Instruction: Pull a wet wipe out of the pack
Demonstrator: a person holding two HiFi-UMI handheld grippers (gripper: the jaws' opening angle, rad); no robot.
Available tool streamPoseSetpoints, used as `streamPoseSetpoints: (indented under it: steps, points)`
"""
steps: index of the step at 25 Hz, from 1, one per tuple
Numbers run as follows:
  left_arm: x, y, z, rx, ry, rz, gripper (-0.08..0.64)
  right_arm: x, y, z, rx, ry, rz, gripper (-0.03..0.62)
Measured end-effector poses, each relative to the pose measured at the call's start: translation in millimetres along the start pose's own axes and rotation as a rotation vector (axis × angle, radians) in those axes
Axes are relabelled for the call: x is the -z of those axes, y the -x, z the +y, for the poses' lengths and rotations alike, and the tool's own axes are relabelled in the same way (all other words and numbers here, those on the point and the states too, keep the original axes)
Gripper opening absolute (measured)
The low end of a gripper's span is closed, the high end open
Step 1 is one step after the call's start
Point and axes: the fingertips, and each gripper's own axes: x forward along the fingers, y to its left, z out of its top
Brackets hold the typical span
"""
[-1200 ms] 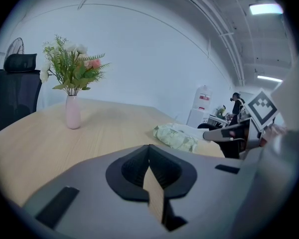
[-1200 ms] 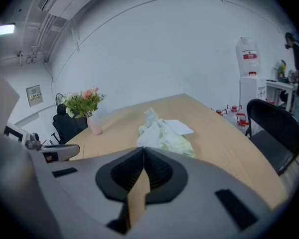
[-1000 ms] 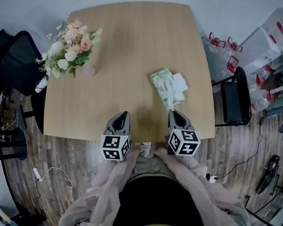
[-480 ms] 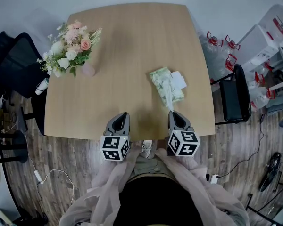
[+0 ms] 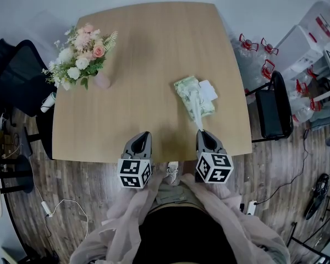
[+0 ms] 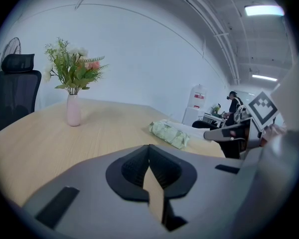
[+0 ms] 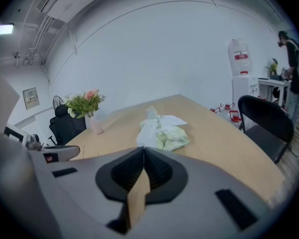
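The green wet wipe pack (image 5: pixel 193 102) lies on the right half of the wooden table (image 5: pixel 143 48), with its white lid flap (image 5: pixel 209 91) folded open. A white wet wipe (image 5: pixel 196 114) stretches from the pack's opening to my right gripper (image 5: pixel 201 131), which is shut on the wipe's end. In the right gripper view the wipe (image 7: pixel 145 133) runs from the pack (image 7: pixel 165 135) down to the jaw tips of the right gripper (image 7: pixel 143 148). My left gripper (image 5: pixel 144 133) hovers at the table's near edge, shut and empty, left of the pack (image 6: pixel 168 133); the left gripper (image 6: pixel 149 148) holds nothing.
A pink vase of flowers (image 5: pixel 82 59) stands at the table's left side. A black chair (image 5: pixel 275 111) and water jugs (image 5: pixel 256 51) stand off the right edge. Another black office chair (image 5: pixel 14 76) sits at the left.
The wipe between the pack and my right gripper looks slightly longer and straighter. Both grippers stay about where they were.
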Motion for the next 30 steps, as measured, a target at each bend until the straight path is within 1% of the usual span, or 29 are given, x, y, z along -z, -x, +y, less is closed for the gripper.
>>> streamPoseSetpoints:
  steps: [9, 16, 22, 30]
  points:
    - [4, -1, -2, 0.013, 0.006, 0.001, 0.011, 3, 8, -5, 0.028, 0.001, -0.005, 0.012]
    - [3, -1, -9, 0.017, -0.002, -0.003, 0.011, 10, 14, -8, 0.024, -0.003, 0.001, 0.014]
    - [3, 2, -11, -0.002, -0.004, -0.003, 0.011, 11, 17, -12, 0.016, -0.008, -0.001, 0.014]
    - [6, 7, -27, -0.003, -0.010, 0.004, 0.009, 11, 29, -20, 0.005, 0.002, 0.000, 0.014]
